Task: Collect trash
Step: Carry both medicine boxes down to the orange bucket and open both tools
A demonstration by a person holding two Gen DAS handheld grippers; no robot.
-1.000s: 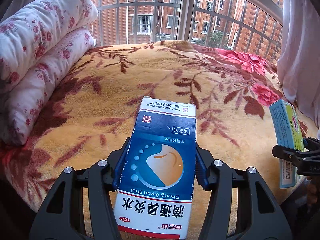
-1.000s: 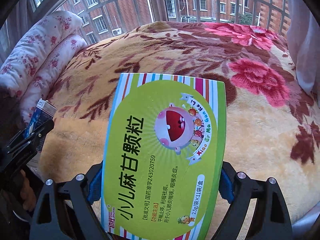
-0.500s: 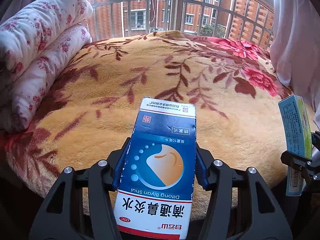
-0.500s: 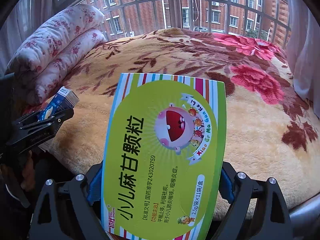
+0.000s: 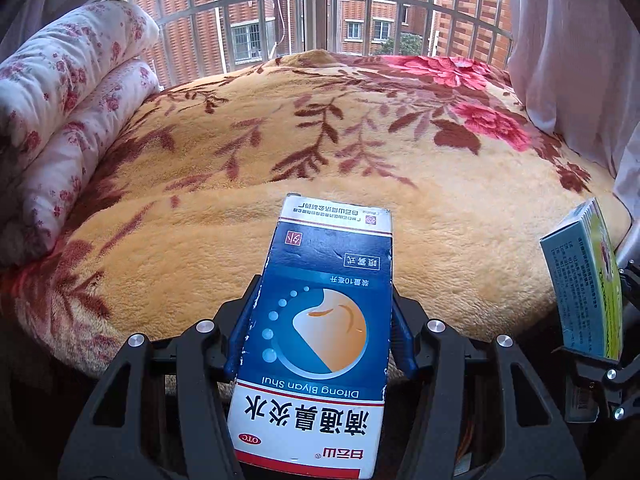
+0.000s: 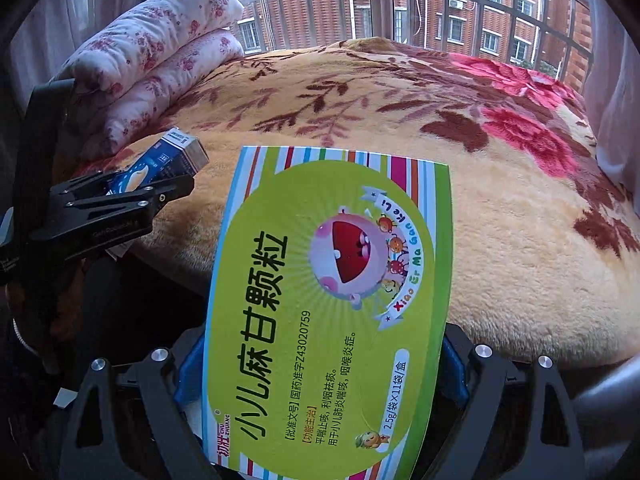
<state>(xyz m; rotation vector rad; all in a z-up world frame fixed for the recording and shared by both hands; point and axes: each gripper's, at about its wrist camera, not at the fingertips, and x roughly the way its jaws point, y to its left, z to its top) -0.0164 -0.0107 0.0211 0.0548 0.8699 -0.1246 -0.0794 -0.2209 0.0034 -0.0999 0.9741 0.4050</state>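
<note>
blue medicine box (image 5: 320,332): lower centre, clamped between left gripper (image 5: 322,340) pads
green medicine box (image 6: 320,312): lower centre, squeezed in right gripper (image 6: 320,364)
change: both grippers pulled back off the blanket (image 5: 360,168), bed edge now showing below
meaning: both boxes picked; likely heading to a bin, none in view
quilt (image 5: 68,92): upper left

- Left claw (image 5: 322,320): both blue-padded fingers (image 5: 240,332) pressed against the sides of the blue box (image 5: 324,320), clamped, held level and pointing forward.
- Right claw (image 6: 320,364): fingers closed on the green box (image 6: 320,312), box flat face up.
- Claws sit side by side, well apart; each shows at the edge of the other's wrist view.
</note>
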